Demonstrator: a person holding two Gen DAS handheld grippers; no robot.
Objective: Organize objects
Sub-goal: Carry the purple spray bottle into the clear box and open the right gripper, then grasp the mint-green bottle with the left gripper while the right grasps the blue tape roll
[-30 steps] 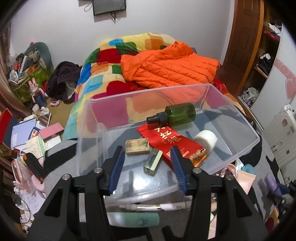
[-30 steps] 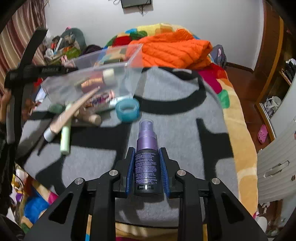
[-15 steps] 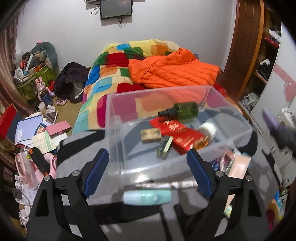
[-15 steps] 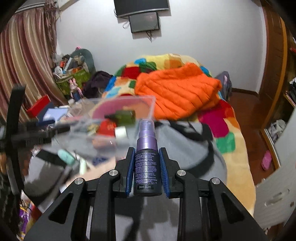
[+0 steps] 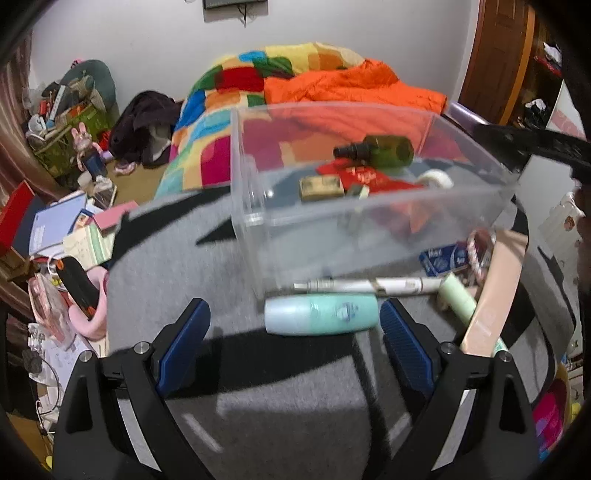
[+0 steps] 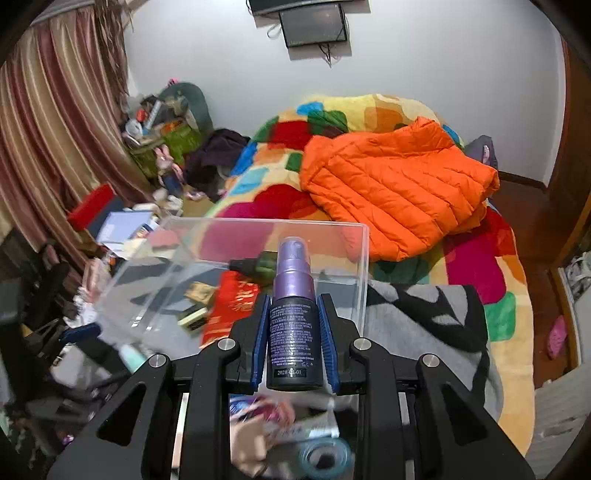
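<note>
White wall [image 6: 424, 66] across the top, with a dark screen [image 6: 314, 24] mounted at top centre. Striped curtain [image 6: 55, 129] down the left edge. Bed under a patchwork quilt [image 6: 332, 122] at centre, orange jacket [image 6: 399, 184] heaped on it. Clutter of books [image 5: 55, 221] and bags at left. Wooden door [image 5: 495, 55] at upper right; brown floor [image 6: 535, 229] at right.

purple spray bottle [image 6: 293, 314]: upright, pump top, dark label, centre frame | clear plastic bin [image 5: 369, 206]: open-topped, upper centre, holds green bottle [image 5: 384, 150] lying on its side, red packet [image 5: 364, 176], tape roll [image 5: 437, 179] | mint tube [image 5: 321, 314]: lying flat just below bin
</note>
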